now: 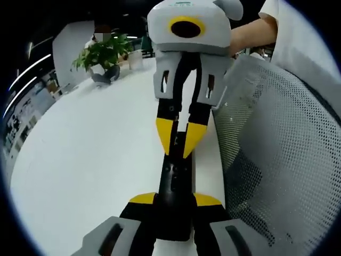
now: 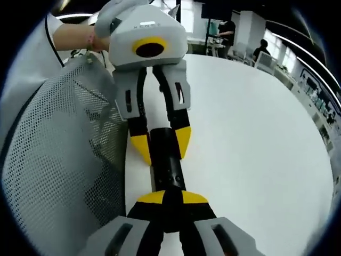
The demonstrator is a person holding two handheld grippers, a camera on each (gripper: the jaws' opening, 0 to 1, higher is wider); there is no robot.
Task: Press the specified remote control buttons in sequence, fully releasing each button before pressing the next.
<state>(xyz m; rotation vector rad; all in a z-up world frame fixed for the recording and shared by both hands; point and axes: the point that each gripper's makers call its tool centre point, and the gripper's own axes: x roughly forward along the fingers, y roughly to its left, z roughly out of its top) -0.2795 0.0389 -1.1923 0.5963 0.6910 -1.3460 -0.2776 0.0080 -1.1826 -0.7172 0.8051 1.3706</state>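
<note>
A long black remote control (image 1: 176, 184) lies lengthwise over the white table (image 1: 90, 160), held at its near end between the yellow-tipped jaws of my left gripper (image 1: 175, 200). My right gripper (image 1: 179, 140) comes in from the far side, its tips nearly together and down on the remote's far end. In the right gripper view the remote (image 2: 168, 162) runs away from my right gripper (image 2: 173, 198), whose tips meet over it. The left gripper (image 2: 162, 144) clamps the remote's far part from both sides. The buttons are hidden.
A grey mesh chair back (image 1: 277, 149) (image 2: 58, 160) stands right beside the remote along the table edge. A potted plant (image 1: 104, 53) sits at the table's far end. The person's forearm (image 1: 250, 34) reaches in behind the gripper. People stand far back (image 2: 229, 32).
</note>
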